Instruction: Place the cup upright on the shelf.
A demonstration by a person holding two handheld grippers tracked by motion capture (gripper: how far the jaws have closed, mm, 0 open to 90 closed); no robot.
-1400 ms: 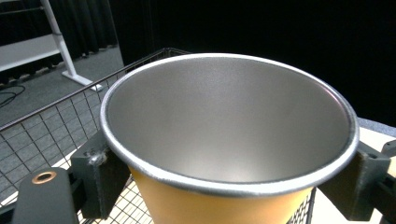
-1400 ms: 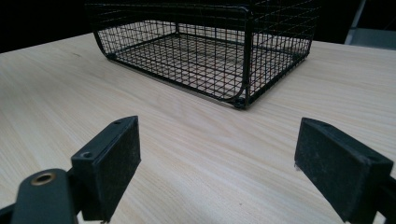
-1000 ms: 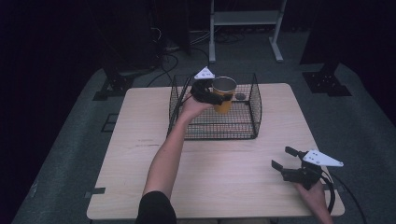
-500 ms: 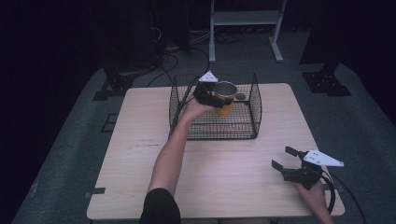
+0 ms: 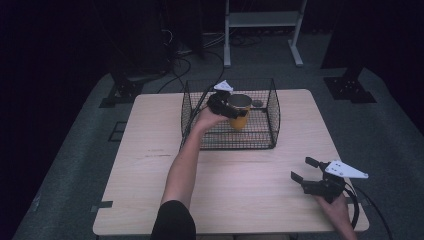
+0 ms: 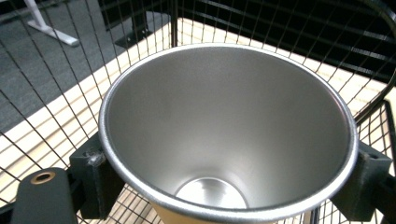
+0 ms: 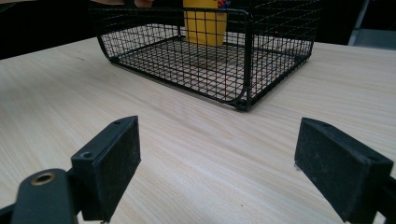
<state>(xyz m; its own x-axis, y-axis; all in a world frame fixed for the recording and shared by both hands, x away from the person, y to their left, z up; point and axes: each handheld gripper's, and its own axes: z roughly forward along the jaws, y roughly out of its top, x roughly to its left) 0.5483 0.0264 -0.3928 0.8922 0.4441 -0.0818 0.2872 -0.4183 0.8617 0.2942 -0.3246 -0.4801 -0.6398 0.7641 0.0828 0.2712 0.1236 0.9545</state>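
High view: left gripper (image 5: 226,106) clamped on yellow cup (image 5: 239,111), cup inside wire basket (image 5: 272,117) at table's (image 5: 150,165) far edge. Left gripper view: jaws pinch cup rim (image 6: 224,133), keeping it upright. Right gripper view: right gripper (image 7: 217,161) jaws wide apart, idle over table near right corner

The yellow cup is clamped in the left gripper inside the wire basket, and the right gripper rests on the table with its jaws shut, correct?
Not quite. The right gripper has its jaws wide open with nothing between them, as the right gripper view shows. The rest holds: the left gripper is clamped on the yellow cup inside the wire basket.
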